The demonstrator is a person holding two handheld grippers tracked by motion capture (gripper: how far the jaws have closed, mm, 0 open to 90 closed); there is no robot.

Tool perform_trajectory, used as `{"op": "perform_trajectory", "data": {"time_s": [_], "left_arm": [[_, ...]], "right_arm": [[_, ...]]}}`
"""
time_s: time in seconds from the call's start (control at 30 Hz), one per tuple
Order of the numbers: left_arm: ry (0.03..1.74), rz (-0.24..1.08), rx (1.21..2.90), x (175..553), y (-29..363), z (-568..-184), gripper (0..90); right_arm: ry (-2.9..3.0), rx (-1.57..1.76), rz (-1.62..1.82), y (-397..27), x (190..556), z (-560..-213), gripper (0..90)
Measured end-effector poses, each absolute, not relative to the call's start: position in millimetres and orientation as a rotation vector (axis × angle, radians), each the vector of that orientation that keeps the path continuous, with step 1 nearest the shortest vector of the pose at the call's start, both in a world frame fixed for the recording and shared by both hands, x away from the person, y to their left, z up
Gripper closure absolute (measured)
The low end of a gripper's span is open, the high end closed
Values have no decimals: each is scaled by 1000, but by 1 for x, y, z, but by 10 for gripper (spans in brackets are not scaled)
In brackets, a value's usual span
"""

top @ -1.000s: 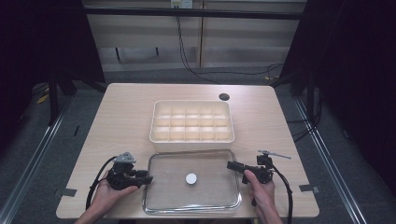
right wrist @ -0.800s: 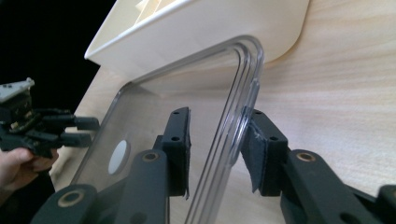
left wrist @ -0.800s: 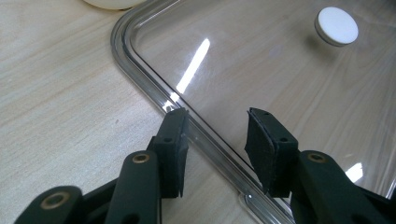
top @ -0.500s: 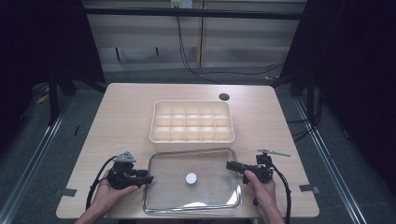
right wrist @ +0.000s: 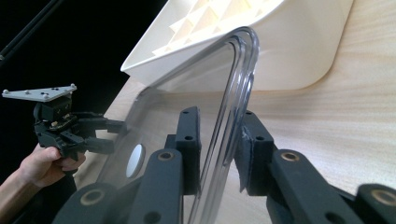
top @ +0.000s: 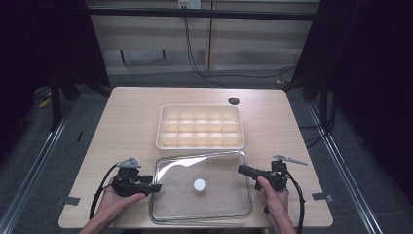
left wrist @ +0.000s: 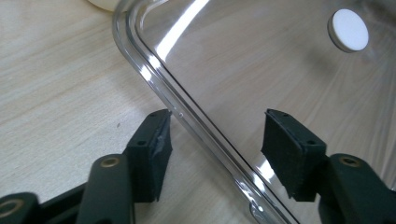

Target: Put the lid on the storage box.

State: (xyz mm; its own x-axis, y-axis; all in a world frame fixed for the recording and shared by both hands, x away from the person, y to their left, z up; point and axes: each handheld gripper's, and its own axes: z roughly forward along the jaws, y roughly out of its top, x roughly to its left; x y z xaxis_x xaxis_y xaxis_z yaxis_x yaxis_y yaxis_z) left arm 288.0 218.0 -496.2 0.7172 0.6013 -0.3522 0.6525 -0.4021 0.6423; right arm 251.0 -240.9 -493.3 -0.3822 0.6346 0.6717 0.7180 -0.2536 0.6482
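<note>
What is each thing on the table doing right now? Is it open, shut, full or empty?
Clear lid: flat on the table, off the box.
Box: uncovered, compartments look empty.
White knob: at the lid's middle.
Left gripper: open, jaws on either side of the lid's rim.
Right gripper: open, jaws on either side of the lid's rim, not clamped.

Both grippers, left [top: 155, 187] and right [top: 242, 169], are matte black with square rubbery pads [left wrist: 152, 149] and brass-coloured pivot pins. Each carries a grey three-cornered plate [right wrist: 41, 92] with small screws. Black cables [top: 99, 190] trail at lower frame. Forearms bare, no sleeves.
</note>
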Motion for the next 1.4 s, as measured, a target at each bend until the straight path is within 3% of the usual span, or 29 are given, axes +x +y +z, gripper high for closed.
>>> {"op": "perform_trajectory", "data": {"time_s": [0.17,0.33,0.8,1.4], "left_arm": [[939,-120,2106,288,217,-497,379],[946,-139,2100,289,219,-497,424],[952,-94,2011,288,222,-487,516],[921,-81,1943,284,224,-472,567]], "right_arm": [[-1894,-1678,-1758,-239,251,-490,731],[-1913,-1678,-1757,-240,250,-490,727],[-1995,-1730,-1665,-237,251,-490,686],[-2009,-1719,-1719,-233,249,-481,678]]}}
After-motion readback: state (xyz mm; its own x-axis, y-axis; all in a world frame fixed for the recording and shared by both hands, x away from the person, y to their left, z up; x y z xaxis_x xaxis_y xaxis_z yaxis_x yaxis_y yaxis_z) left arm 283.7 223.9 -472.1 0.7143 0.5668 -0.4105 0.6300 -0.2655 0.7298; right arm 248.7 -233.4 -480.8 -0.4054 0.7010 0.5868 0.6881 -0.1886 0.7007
